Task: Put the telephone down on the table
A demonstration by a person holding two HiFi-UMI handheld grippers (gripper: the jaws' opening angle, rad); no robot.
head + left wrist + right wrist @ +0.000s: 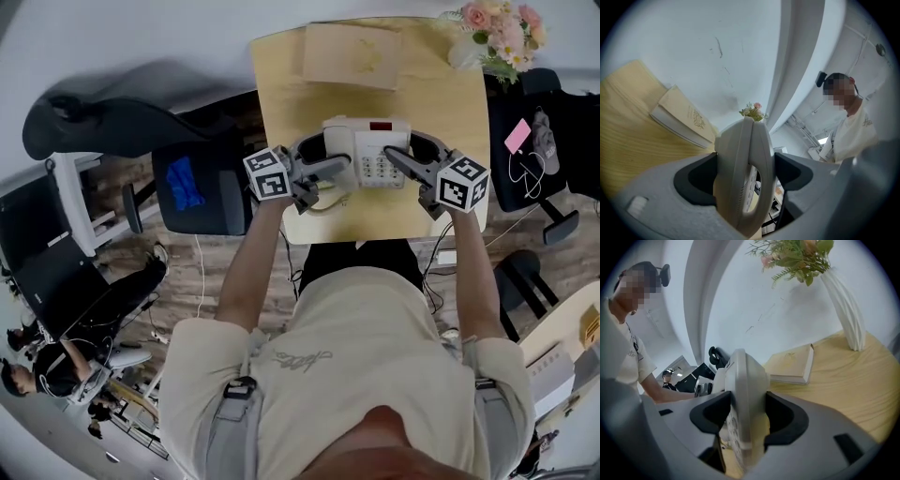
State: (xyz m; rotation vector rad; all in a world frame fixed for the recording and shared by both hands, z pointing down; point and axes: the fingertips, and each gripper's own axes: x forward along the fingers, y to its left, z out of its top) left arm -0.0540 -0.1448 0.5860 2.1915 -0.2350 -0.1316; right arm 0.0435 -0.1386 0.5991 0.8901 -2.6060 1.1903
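Cream plastic telephone [367, 152] sat crosswise over the pale wooden table [281, 94]; we had left tongs [330, 169] and right tongs [399, 161] pinching opposite ends.

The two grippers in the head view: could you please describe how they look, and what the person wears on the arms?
The left gripper and right gripper are grey moulded bodies with tapering jaws and dark inner pads. Each carries a white cube with black square markers. The person wears a beige short-sleeved T-shirt.

Book [351, 54], flower vase [466, 52] crowd table [281, 94] rear; front strip free.
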